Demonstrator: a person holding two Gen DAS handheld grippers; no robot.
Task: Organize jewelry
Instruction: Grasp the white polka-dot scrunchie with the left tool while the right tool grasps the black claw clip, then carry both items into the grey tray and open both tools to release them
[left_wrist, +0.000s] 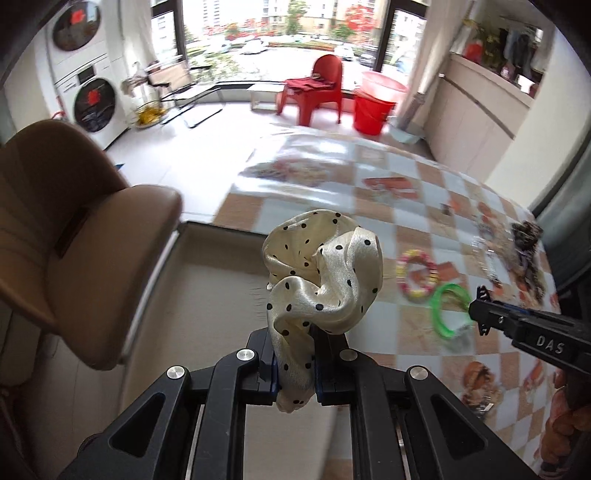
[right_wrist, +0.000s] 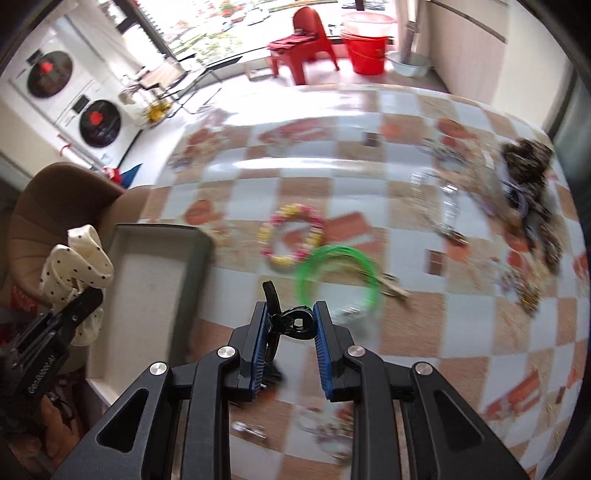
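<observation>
A bright room with a big window, stacked washers and a red chair lies behind a bench (right_wrist: 369, 192) under a checkered cloth. At the bench's left edge sits a shallow grey tray (right_wrist: 147, 266), beside a brown chair (left_wrist: 74, 221).

The left gripper (left_wrist: 293, 363) has its fingers closed on a cream dotted scrunchie (left_wrist: 321, 273), which bunches up above the tips. In the left view the tray (left_wrist: 214, 280) lies directly beneath and ahead of it, so this hand is the nearer one and, by my reading, needs little more than to lower and let go.

The right gripper (right_wrist: 289, 330) has its fingers closed on a small black clip (right_wrist: 291, 323), held crosswise between the blue pads, one prong sticking up on the left. It hangs over the cloth; the tray is off to its left, near but not under it, so a sideways carry looks due before release.

Still on the cloth ahead of the right fingers: a pink-and-yellow bead bracelet (right_wrist: 291, 236), a green hoop (right_wrist: 338, 273) just beside it, and farther right a blurred tangle of chains and dark pieces (right_wrist: 524, 177), well apart from the tray.
</observation>
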